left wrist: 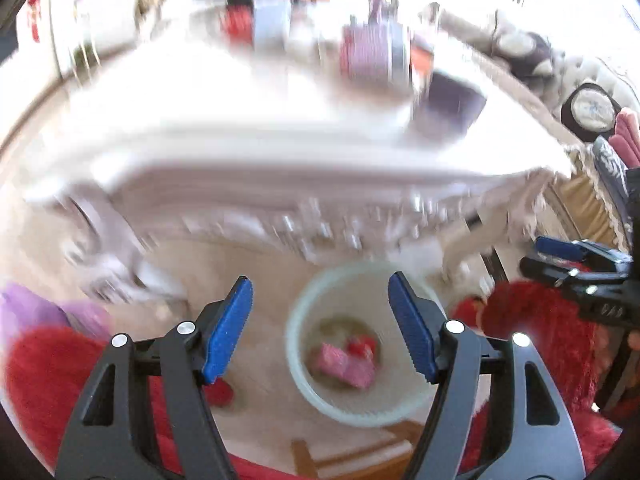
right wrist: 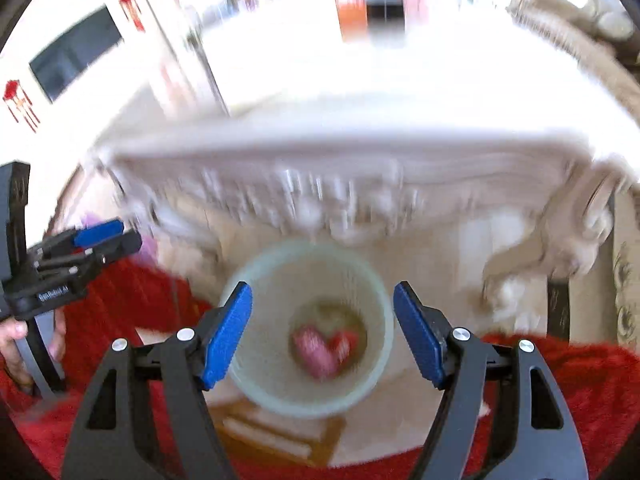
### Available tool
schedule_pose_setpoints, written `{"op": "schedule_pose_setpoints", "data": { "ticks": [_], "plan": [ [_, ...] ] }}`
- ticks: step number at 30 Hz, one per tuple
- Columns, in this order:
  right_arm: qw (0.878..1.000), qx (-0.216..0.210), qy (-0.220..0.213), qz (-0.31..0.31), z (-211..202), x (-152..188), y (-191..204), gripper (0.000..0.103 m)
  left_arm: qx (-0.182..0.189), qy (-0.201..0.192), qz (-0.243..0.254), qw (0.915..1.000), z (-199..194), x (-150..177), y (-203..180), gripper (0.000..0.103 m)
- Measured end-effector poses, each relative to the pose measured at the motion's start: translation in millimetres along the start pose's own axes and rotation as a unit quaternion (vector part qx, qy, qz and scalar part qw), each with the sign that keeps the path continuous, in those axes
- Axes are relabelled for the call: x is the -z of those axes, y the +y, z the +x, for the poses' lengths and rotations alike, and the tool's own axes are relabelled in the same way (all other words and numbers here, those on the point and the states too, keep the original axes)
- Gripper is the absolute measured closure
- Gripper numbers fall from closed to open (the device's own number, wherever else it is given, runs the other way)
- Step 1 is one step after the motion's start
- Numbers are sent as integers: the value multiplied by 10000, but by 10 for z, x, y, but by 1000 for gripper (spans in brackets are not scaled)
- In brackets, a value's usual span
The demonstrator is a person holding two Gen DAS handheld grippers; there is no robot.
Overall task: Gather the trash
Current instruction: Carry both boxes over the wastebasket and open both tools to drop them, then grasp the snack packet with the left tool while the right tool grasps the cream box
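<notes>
A pale round wastebasket (left wrist: 294, 344) (right wrist: 385, 332) stands on the floor below both grippers. Inside it lie a pink wrapper (left wrist: 345, 365) (right wrist: 314, 350) and a small red piece (left wrist: 362, 346) (right wrist: 345, 342). My left gripper (left wrist: 319, 280) hangs above the basket, open, with nothing between its blue pads. My right gripper (right wrist: 322, 286) is also open and empty over the basket's mouth. Each gripper shows in the other's view: the right gripper (left wrist: 540, 258) at the right edge, the left gripper (right wrist: 128, 237) at the left edge. Both views are motion-blurred.
A white table (left wrist: 280, 168) (right wrist: 340, 148) with an ornate skirt stands just behind the basket, with blurred items at its far side. A red shaggy rug (left wrist: 48, 364) (right wrist: 580, 380) lies on both sides. A person's hand (right wrist: 12, 332) holds the left gripper's handle.
</notes>
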State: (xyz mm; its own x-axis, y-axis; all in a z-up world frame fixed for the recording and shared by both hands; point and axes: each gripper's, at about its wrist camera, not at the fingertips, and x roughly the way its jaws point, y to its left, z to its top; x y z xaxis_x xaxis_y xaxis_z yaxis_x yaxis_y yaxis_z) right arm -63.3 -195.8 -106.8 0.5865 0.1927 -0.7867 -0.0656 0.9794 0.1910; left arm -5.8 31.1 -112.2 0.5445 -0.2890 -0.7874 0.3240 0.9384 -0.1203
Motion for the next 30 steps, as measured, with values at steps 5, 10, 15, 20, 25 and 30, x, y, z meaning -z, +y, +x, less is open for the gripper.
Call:
{"op": "schedule_pose_setpoints", "data": {
  "ticks": [5, 10, 15, 20, 25, 30],
  "plan": [
    [9929, 95, -1177, 140, -130, -484, 341, 23, 10, -441, 5, 9990, -264, -417, 80, 34],
    [9884, 315, -1479, 154, 144, -907, 640, 23, -204, -826, -105, 9963, -332, -793, 187, 34],
    [9829, 1107, -1472, -56, 437, -1094, 782, 23, -215, -1074, -563, 9924, -332, -1066, 399, 34],
    [9834, 1404, -1145, -111, 530, -1083, 470, 23, -87, -955, -639, 9933, -144, -1223, 337, 34],
    [9864, 1340, -944, -143, 480, -1116, 30, 23, 37, -757, -352, 9965, 176, -1329, -7, 34],
    [9905, 1022, -910, -150, 428, -1208, -273, 23, 198, -673, -245, 9972, 490, -1485, -359, 34]
  ]
}}
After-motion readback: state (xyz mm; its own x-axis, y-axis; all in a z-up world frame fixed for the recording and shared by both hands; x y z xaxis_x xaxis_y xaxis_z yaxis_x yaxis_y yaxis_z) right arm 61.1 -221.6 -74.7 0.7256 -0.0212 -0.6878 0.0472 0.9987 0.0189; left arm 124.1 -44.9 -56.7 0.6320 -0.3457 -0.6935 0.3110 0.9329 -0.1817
